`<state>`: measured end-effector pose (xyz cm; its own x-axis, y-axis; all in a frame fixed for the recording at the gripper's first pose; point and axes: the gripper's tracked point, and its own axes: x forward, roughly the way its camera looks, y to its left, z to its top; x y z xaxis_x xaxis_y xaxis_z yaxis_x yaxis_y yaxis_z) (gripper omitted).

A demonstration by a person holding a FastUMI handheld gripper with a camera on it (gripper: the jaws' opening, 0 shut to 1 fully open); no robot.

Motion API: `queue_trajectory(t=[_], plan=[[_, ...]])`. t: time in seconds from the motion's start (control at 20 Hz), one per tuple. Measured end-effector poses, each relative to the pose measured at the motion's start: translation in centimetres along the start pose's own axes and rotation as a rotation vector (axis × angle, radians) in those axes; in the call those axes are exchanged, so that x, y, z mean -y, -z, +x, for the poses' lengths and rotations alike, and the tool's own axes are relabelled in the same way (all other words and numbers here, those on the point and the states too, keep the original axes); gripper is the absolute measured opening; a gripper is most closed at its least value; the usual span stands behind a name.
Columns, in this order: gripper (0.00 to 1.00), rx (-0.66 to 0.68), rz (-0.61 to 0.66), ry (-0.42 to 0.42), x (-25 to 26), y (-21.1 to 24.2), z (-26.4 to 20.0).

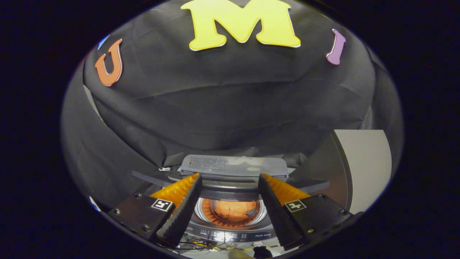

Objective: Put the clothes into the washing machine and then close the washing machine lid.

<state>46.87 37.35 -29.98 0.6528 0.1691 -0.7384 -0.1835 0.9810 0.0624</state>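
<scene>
A small top-loading washing machine (230, 235) stands below and ahead of my gripper (230, 178). An orange-red garment (233, 210) lies bunched inside its round drum, seen between my fingers. The translucent grey lid (233, 166) stands raised behind the drum, just beyond my fingertips. My fingers are spread wide apart with nothing held between them, hovering above the machine's opening.
A grey-white panel (363, 165) rises to the right of the machine. Black cloth walls close in behind and to the left. Tangled cables (201, 246) lie on the surface in front of the machine's control strip.
</scene>
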Motion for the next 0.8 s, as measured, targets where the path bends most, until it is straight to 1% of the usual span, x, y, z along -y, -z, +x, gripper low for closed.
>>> queue_trajectory(t=[0.2, 0.35, 0.4, 0.55, 0.75, 0.8], plan=[[0.98, -0.024, 0.009, -0.008, 0.0, 1.8, -0.5], [0.98, -0.038, -0.009, -0.018, -0.2, 3.8, -0.9], [0.96, -0.049, -0.013, -0.02, -0.2, 4.7, -0.9], [0.97, -0.094, 0.005, -0.035, -0.4, 8.0, -0.8], [0.97, -0.111, 0.003, -0.039, -0.5, 10.3, -1.2], [0.96, -0.112, 0.001, -0.038, -0.5, 10.6, -2.0]])
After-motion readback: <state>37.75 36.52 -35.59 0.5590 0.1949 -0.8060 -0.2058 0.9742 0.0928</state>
